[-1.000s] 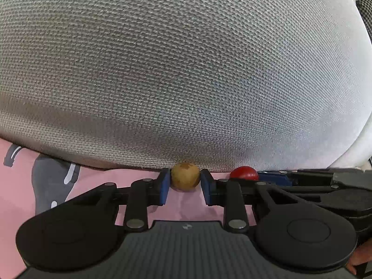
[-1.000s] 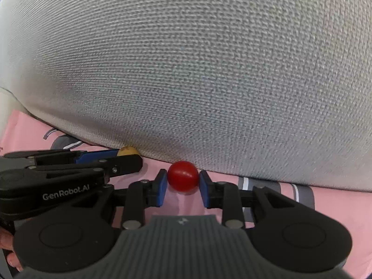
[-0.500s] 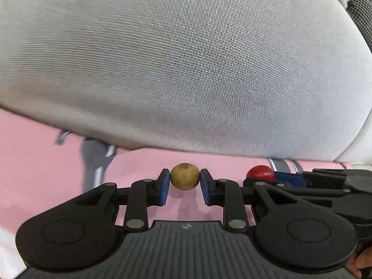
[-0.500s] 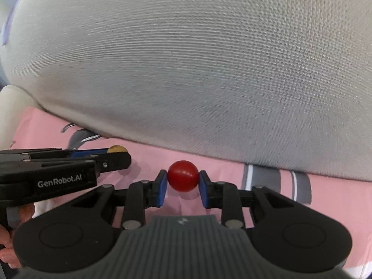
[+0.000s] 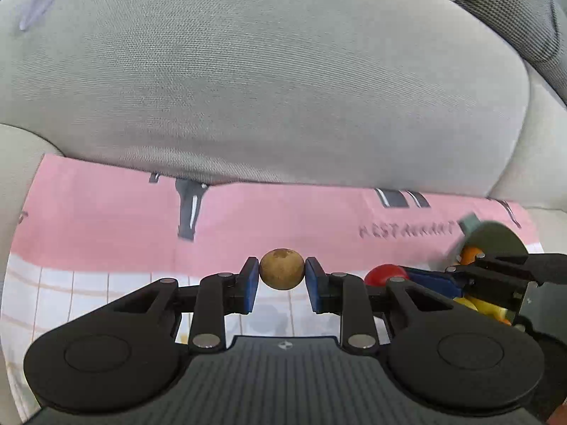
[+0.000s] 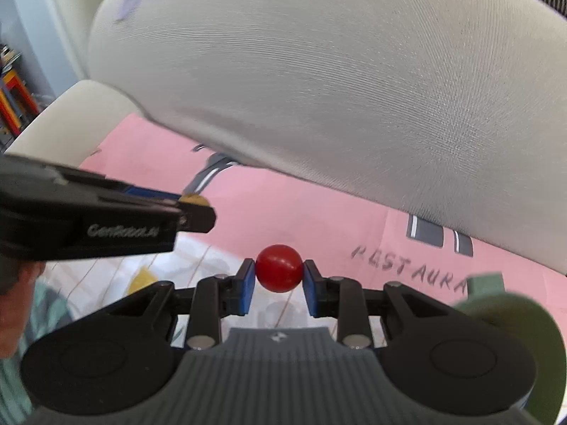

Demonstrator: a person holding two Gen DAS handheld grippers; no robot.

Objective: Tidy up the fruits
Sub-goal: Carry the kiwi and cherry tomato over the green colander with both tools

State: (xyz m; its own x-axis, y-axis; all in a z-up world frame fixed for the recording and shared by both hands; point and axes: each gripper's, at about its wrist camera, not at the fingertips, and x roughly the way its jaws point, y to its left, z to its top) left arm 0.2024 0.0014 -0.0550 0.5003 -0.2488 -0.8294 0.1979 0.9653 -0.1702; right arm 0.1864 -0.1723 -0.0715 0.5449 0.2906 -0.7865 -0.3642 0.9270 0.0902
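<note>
A brown fruit (image 5: 282, 273) was clamped by the left gripper (image 5: 282, 279), a red fruit (image 6: 279, 272) by the right gripper (image 6: 279, 279). At three o'clock, orange and yellow fruits (image 5: 485, 306) were held in a green container (image 5: 496, 237).

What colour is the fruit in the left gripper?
Tan-brown with darker speckles; clearest in the left wrist view.

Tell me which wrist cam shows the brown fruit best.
Left wrist: the brown fruit sits centred and sharp, clamped in the left gripper. The right wrist view shows only a blurred yellowish sliver behind that gripper's finger.
</note>
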